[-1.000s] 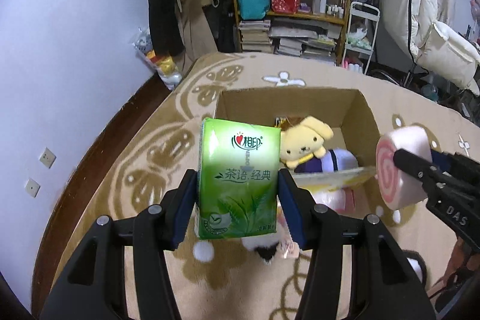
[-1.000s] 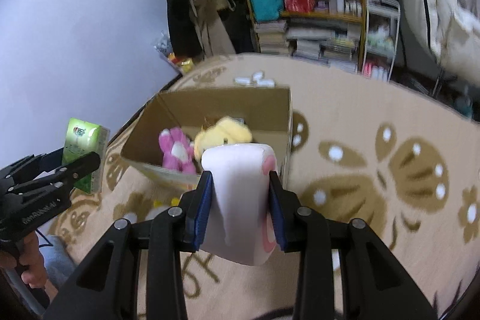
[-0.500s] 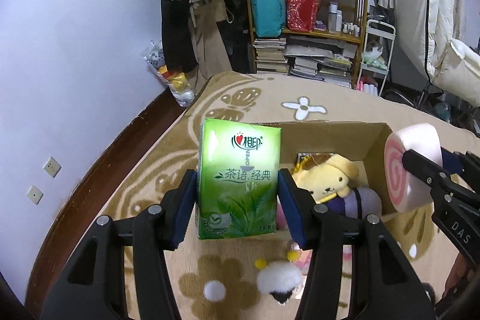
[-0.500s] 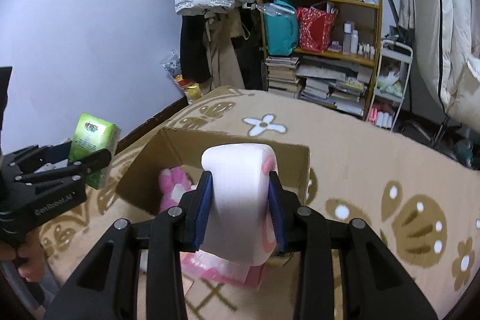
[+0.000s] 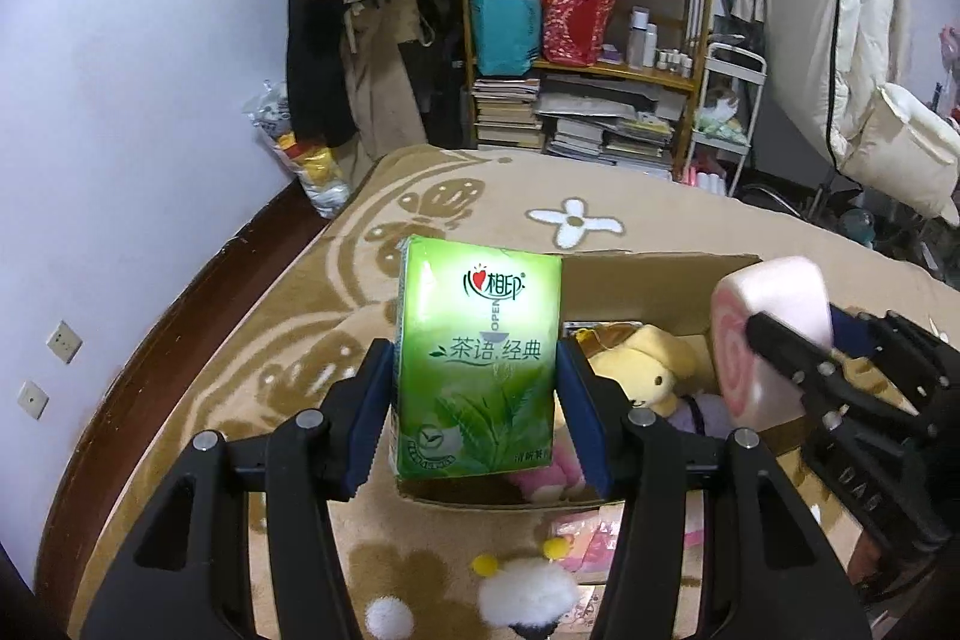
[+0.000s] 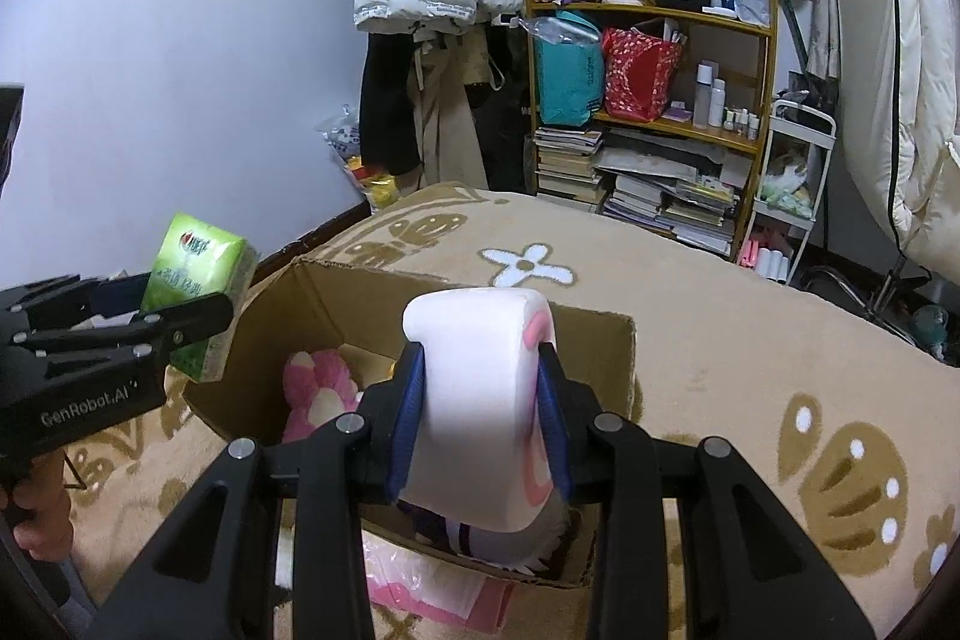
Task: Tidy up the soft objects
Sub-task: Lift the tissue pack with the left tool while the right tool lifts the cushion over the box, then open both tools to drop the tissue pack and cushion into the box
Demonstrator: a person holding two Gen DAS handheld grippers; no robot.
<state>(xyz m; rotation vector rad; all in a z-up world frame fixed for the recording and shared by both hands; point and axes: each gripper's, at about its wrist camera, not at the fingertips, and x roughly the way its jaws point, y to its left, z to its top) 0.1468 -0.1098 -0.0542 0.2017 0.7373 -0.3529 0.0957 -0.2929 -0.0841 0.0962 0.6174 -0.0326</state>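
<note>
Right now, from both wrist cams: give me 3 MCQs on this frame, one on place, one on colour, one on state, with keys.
1. Where does the yellow plush lie?
A. in the box
B. on the shelf
C. on the rug outside the box

2. What colour is the tissue pack?
A. blue
B. green
C. red

3. What is the right gripper doing?
A. hanging open and empty
B. clamping the pink roll
C. clamping a book

Key:
1 A, the plush sits between the cardboard walls.
2 B, its wrapper is green with leaf art.
3 B, both blue pads press the roll's sides.
</note>
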